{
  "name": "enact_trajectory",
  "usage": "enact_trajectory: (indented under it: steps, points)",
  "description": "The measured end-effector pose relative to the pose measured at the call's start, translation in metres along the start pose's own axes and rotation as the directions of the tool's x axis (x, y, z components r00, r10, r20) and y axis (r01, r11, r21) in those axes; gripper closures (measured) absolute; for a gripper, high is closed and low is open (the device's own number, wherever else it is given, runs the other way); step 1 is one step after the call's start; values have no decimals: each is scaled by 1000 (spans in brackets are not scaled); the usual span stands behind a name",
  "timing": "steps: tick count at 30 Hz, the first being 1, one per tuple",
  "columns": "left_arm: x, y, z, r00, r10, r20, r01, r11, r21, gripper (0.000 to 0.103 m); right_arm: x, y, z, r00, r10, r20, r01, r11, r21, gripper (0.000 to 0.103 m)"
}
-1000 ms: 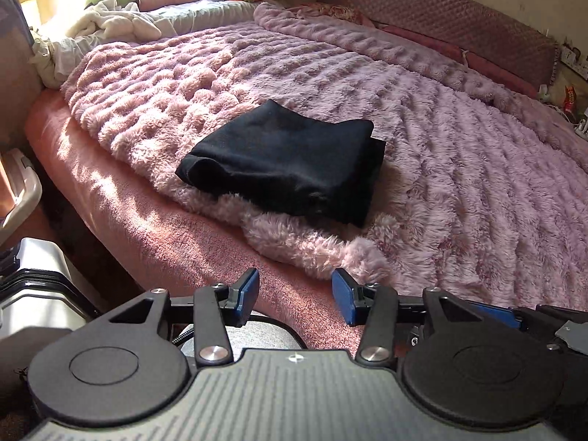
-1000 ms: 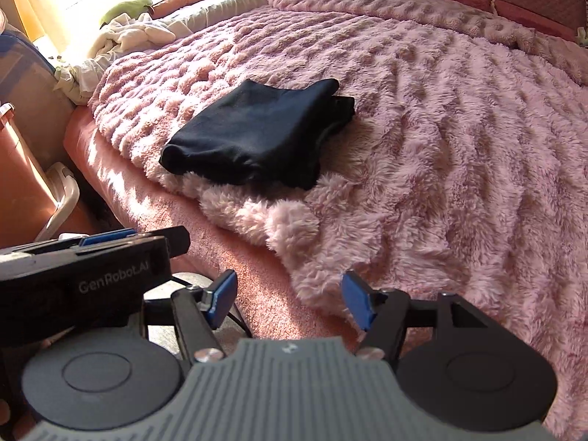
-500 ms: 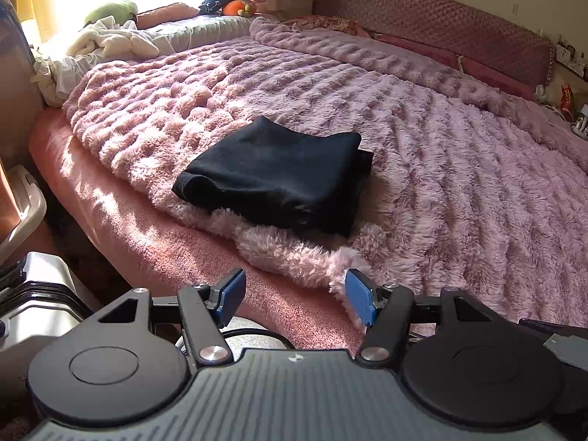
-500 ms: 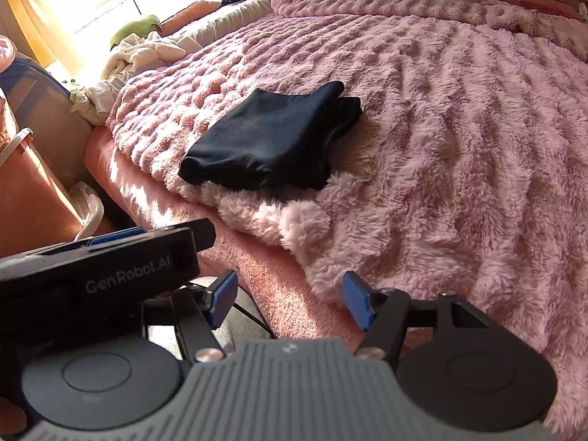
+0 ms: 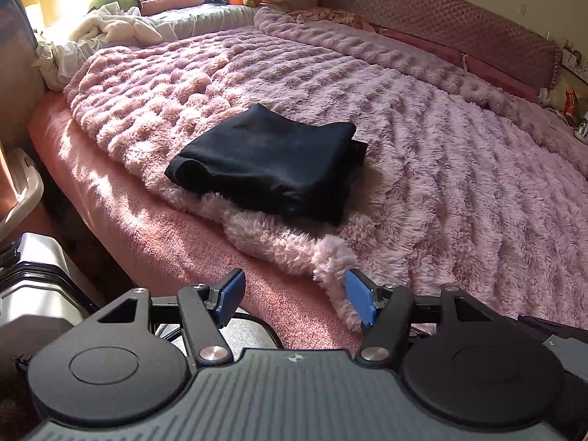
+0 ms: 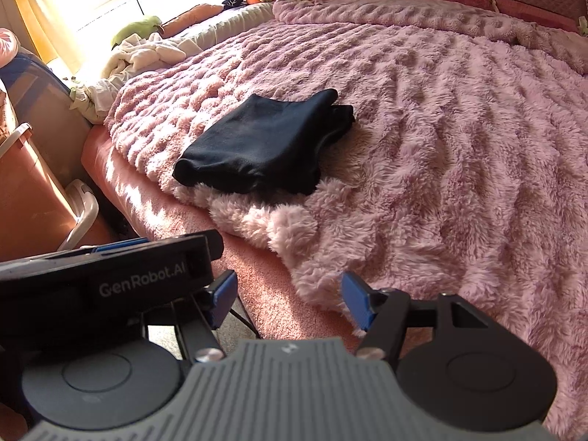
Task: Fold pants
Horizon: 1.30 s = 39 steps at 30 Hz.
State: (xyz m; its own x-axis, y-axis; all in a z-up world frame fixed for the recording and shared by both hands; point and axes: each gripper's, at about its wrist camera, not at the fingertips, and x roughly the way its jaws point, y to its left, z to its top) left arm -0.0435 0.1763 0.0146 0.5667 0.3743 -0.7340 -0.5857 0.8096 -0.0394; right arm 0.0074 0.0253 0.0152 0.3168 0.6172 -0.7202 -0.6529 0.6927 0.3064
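Pants: one black pair (image 5: 272, 161), folded into a compact stack on the pink fluffy blanket (image 5: 441, 169), ahead of both sets of fingers and well apart from them.
Change: the left gripper (image 5: 294, 296) stands wider than a second ago, with nothing between its fingers; the pants lie as they did.
Meaning: the folding looks finished and both tools are clear of it.
Right gripper (image 6: 288, 301): jaws spread, empty, over the bed edge (image 6: 257, 275).
Count: one pair of pants, two grippers, one blanket, one cream cloth heap (image 5: 114, 27) far behind.
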Motion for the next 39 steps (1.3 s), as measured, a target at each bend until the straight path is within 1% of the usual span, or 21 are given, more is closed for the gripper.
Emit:
enact_trajectory:
  steps: [5, 9, 10, 13, 18, 24, 26, 28, 30, 33, 36, 39]
  points:
    - [0, -1, -2, 1000, 1, -3, -1, 1000, 1, 29, -1, -1, 0, 1000, -4, 3, 4, 1000, -4, 43]
    - [-1, -3, -3, 1000, -7, 3, 6, 1000, 19, 19, -3, -2, -1, 1000, 9, 18, -9, 1000, -18, 44]
    - [-1, -3, -3, 1000, -11, 7, 11, 1000, 17, 19, -4, -2, -1, 1000, 14, 22, -14, 1000, -20, 44]
    - [-3, -4, -3, 1000, -6, 14, 6, 1000, 12, 18, -5, -3, -1, 999, 20, 26, -19, 1000, -20, 44]
    - [-2, -9, -2, 1000, 10, -8, -10, 999, 39, 18, -5, -2, -2, 1000, 18, 23, -17, 999, -35, 45]
    - [-2, -10, -2, 1000, -11, -2, 11, 999, 47, 18, -6, 0, -3, 999, 25, 34, -23, 998, -54, 46]
    - [-2, -11, -2, 1000, -20, 2, 20, 998, 57, 15, -7, 0, -3, 999, 25, 41, -23, 998, -61, 46]
    - [-1, -10, -2, 999, -34, 4, 34, 997, 68, 9, -8, 0, -4, 998, 25, 50, -22, 997, -68, 46]
    - [-1, -11, -2, 1000, -17, 2, 16, 997, 77, 7, -7, 1, -4, 999, 24, 46, -21, 997, -68, 46]
    - [-1, -11, -2, 999, -39, 13, 38, 996, 78, 7, -7, 1, -5, 998, 34, 60, -30, 997, -68, 50]
    - [0, -12, 0, 999, -40, -2, 40, 994, 100, 7, -6, 1, -5, 998, 39, 52, -36, 997, -64, 50]
    - [1, -14, -1, 999, -46, -13, 47, 991, 123, 13, -4, 1, -6, 998, 49, 46, -47, 997, -56, 50]
